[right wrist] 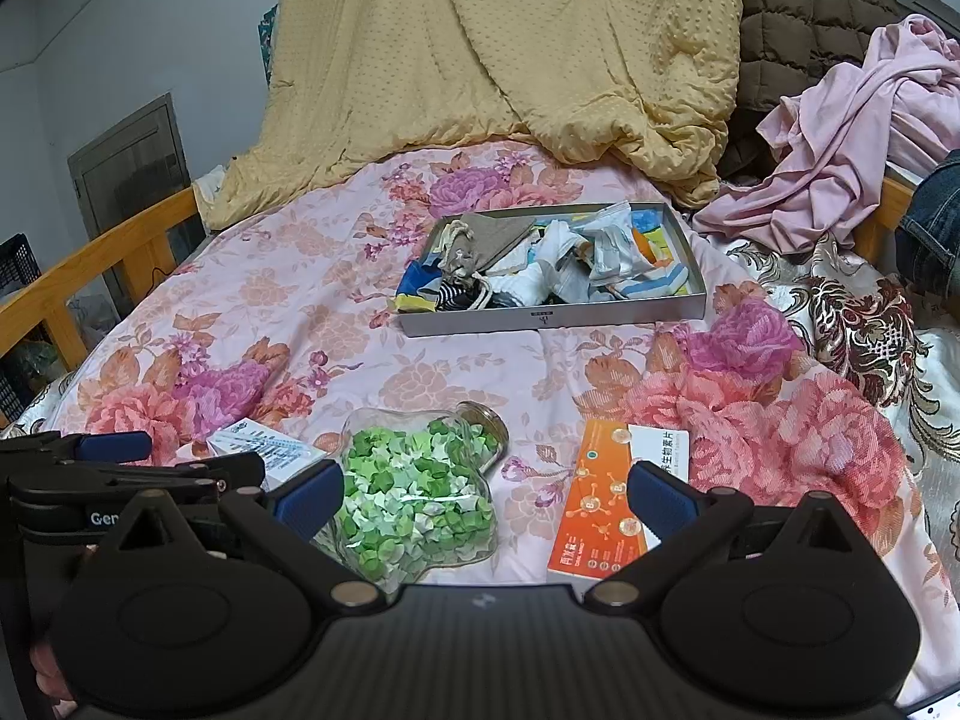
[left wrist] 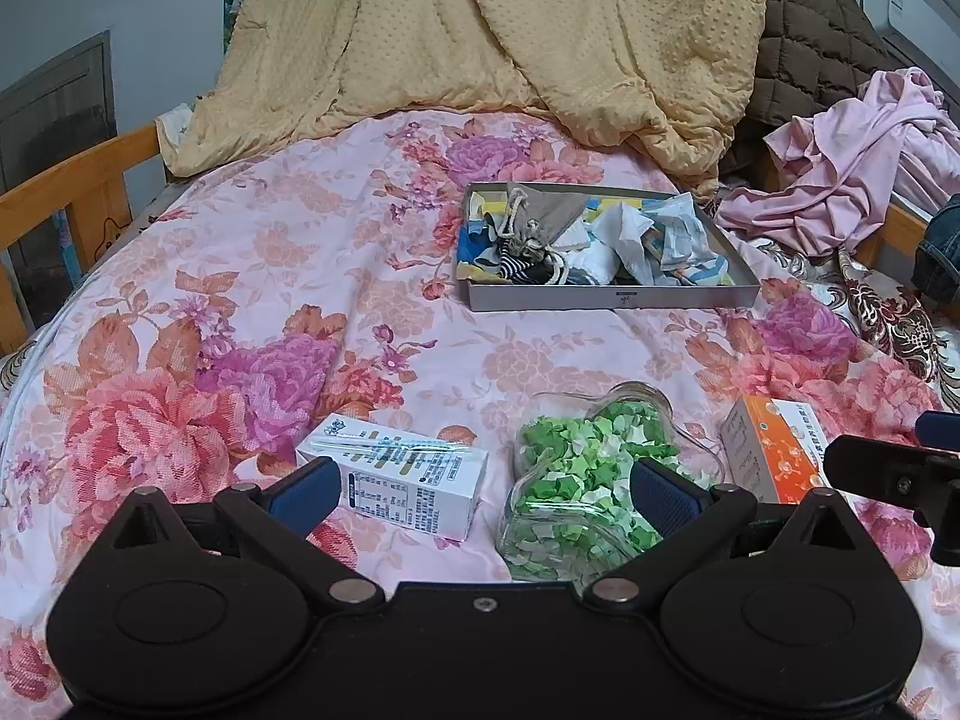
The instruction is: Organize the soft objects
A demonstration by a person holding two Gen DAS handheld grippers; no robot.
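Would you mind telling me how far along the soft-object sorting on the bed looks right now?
Mostly done, it seems: the shallow grey tray already holds a beige drawstring pouch, socks and crumpled cloths. Nothing is in hand: the left gripper and right gripper are open and empty. The crumpled pink garment beside the tray may be left.

The left gripper [left wrist: 483, 495] is hovering low with its two blue-padded fingers [left wrist: 303, 495] spreading wide apart and gripping nothing. The right gripper [right wrist: 486, 495] is hovering at a similar height, its fingers [right wrist: 660, 495] likewise spreading wide and gripping nothing. Both grippers are pointing forward, side by side and close together; each one's outer finger is showing at the edge of the other's wrist view.
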